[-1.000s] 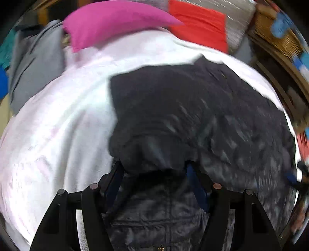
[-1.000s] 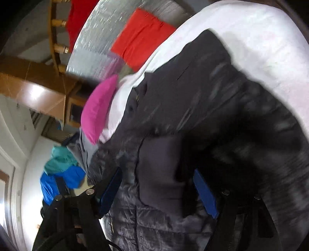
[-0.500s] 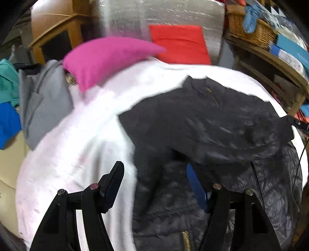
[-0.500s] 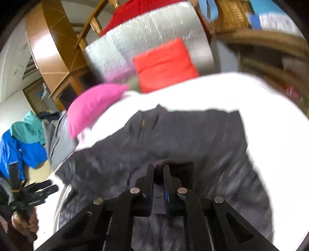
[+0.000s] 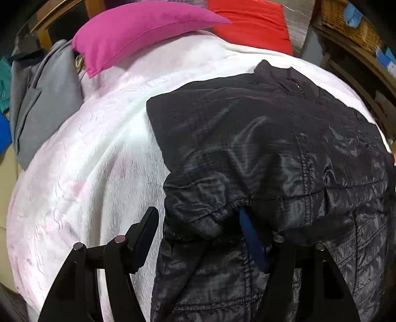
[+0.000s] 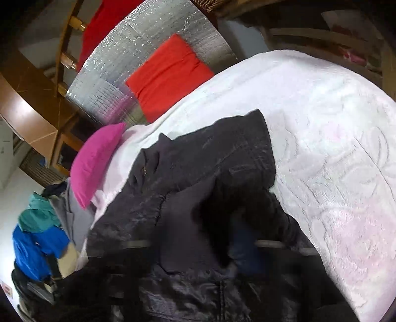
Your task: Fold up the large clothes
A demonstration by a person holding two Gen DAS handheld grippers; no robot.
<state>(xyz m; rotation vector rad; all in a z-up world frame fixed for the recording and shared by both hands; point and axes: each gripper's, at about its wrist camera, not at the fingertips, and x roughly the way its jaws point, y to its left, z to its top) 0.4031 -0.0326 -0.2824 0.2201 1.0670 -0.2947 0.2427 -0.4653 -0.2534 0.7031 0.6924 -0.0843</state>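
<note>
Black quilted nylon fills most of what I see: the jacket [image 5: 259, 153] lies on the white blanket [image 5: 94, 173], on the side away from the pink pillow [image 5: 138, 32], its collar toward the red cushion [image 5: 250, 22]. As I judge it, the step in hand is laying a sleeve [image 5: 205, 198] across the body of the jacket. To do it well I want the cuff flat and square to the side seam, no air trapped in the padding, and the slippery shell smoothed toward the hem before the next fold, since it may spring back.

On my left gripper [image 5: 198, 218] the jaws stand partly apart. The sleeve's cuff bulges between them, touching the blue pad [image 5: 250, 235] on one side; the other finger [image 5: 146, 228] stands clear of the cloth over the blanket, so I read this as no grip. It points steeply down at the jacket's near edge.

Over at my right gripper [image 6: 198, 247], the picture is blurred and dark. Its jaws are opening, and a fold of jacket cloth lies between them; whether any pad presses on it I cannot tell. It tilts down more gently, rolled so the pillow sits to one side of the jacket.
</note>
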